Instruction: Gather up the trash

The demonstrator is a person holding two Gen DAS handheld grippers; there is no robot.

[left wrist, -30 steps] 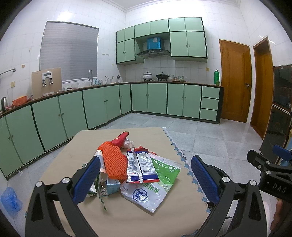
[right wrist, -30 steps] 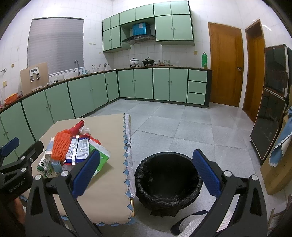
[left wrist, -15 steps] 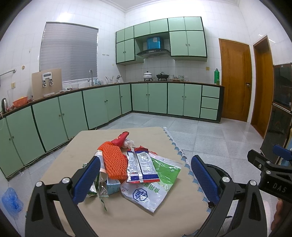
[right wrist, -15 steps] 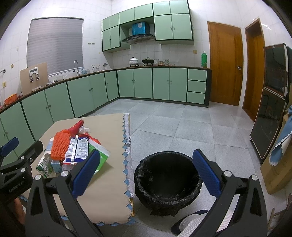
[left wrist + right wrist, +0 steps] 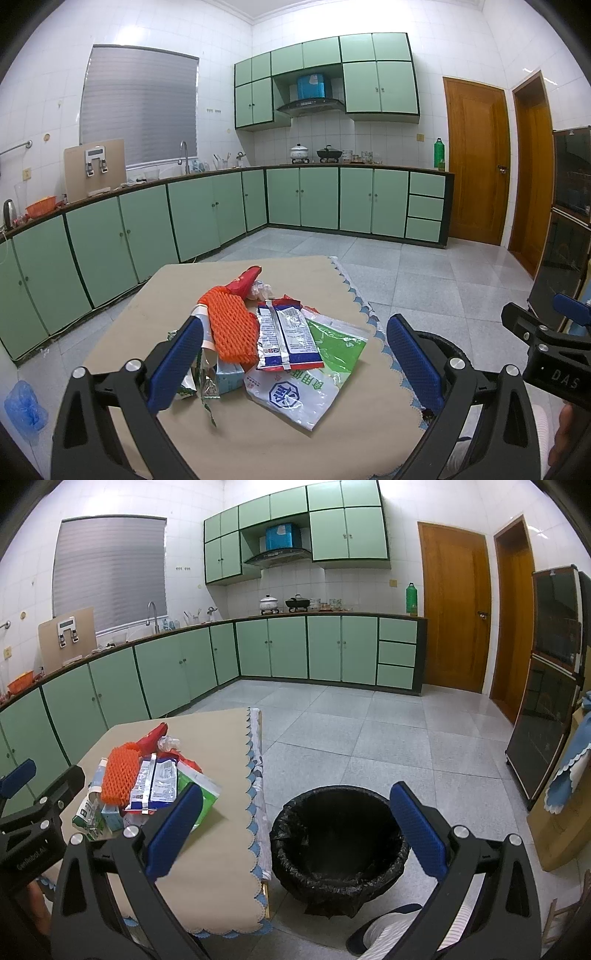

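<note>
White "DAS" printed on the black side plate (image 5: 561,380) of the right gripper (image 5: 295,790), at the near right of the left wrist view. "GenRobot.AI" in pale letters along the black side arm (image 5: 31,858) of the left gripper (image 5: 294,322), near left in the right wrist view. On the green-and-white bag (image 5: 314,373) nearest on the table: a blue round emblem and a row of green Chinese characters, not readable for certain. Print on the blue-and-white wrapper (image 5: 286,338) too small to read.

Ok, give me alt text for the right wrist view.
An open right claw hovers over a black-lined trash bin on the tiled floor, beside a table with a pile of wrappers and orange foam netting. Green kitchen cabinets line the walls behind.
</note>
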